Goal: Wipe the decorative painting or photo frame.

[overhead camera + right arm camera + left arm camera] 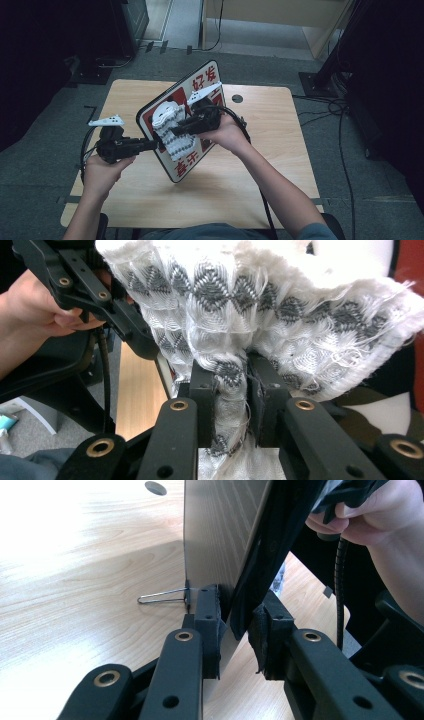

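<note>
A sign board (200, 82) with red and white panels, red characters and a black rim stands tilted on edge over the table. My left gripper (157, 145) is shut on its lower left edge; in the left gripper view the pads (207, 615) pinch the black rim, with the board's pale back (220, 530) rising above. A white cloth with a grey diamond pattern (175, 142) lies against the board's face. My right gripper (176, 131) is shut on that cloth (280, 315), with a fold squeezed between its jaws (231, 377).
A wire clip handle (162, 596) sticks out beside the board's edge. The wooden table (260, 150) has a round hole (237, 98) at the back. Cables (340, 110) trail on the floor at the right, and pale wooden furniture (280, 20) stands behind.
</note>
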`<state>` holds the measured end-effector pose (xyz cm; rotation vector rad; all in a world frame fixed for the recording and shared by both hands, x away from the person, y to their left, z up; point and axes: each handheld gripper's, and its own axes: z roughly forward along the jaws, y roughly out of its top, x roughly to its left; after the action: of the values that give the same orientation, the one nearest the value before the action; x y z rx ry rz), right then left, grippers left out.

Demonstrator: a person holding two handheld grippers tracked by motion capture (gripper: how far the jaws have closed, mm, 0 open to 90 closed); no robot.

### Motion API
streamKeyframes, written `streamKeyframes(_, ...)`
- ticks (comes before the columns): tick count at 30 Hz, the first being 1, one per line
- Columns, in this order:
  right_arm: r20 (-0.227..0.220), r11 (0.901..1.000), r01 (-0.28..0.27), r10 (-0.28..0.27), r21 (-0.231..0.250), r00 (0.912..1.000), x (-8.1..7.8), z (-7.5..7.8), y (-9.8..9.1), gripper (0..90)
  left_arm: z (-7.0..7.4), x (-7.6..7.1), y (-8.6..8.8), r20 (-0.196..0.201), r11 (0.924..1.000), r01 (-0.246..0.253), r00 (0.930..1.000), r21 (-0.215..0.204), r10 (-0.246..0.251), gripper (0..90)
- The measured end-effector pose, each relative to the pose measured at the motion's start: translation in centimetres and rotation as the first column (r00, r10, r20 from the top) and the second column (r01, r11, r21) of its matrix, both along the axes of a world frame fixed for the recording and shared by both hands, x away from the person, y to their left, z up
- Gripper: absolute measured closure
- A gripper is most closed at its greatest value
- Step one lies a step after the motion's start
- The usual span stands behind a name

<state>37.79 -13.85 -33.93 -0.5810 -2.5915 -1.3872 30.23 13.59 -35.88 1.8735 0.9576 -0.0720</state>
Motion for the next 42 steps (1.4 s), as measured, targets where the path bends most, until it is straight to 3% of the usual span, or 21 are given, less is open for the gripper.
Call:
streamKeyframes(27, -0.010, 0.9999, -0.006, 0.006, -0.013, 0.9999, -0.7, -3.3, -0.8, 76.1, 0.0, 0.0, 0.0, -0.005, 1.0000, 0.005, 1.0000, 0.002, -0.005, 75.5)
streamKeyframes(42, -0.038, 0.9993, -0.010, 0.009, -0.037, 0.9992, -1.2, -5.5, -1.1, 76.1, 0.0, 0.0, -0.1, -0.007, 1.0000, 0.002, 1.0000, 0.000, -0.002, 75.5)
